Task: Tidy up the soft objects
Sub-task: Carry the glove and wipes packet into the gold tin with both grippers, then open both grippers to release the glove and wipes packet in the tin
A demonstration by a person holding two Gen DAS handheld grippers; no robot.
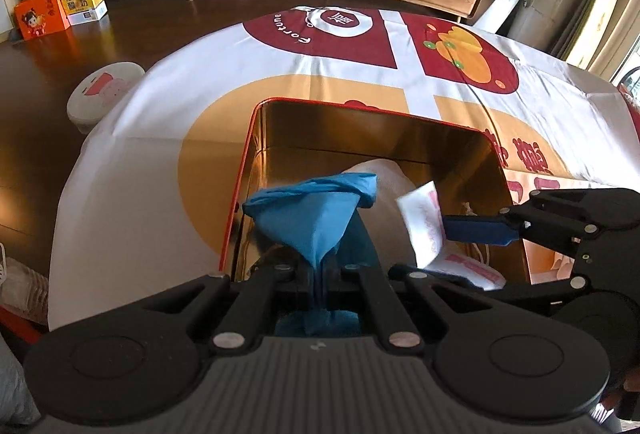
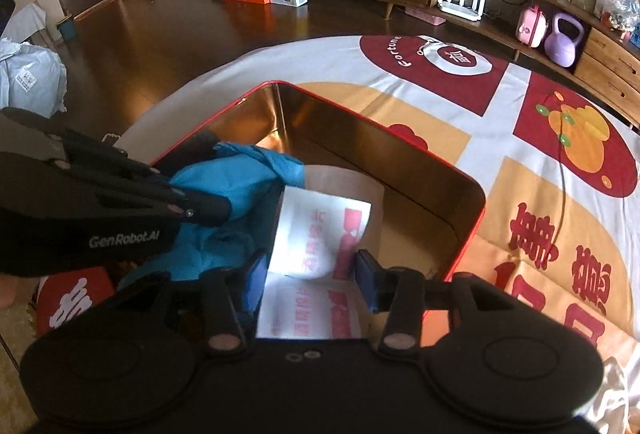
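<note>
Over the tin (image 1: 256,154), left claw (image 1: 318,268) pinches blue cloth (image 1: 312,214); right claw (image 2: 308,270) gapes.

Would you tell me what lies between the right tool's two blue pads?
In the right wrist view, the white packet with red print stands between the right tool pads, over the gold-lined tin. The pads stand apart from its edges.

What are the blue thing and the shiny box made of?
The blue thing looks like thin rubber or plastic, maybe a glove: it crumples and hangs limp from the shut left gripper. The box looks like metal tin: its gold inside walls shine like a mirror, with a red rim.
</note>
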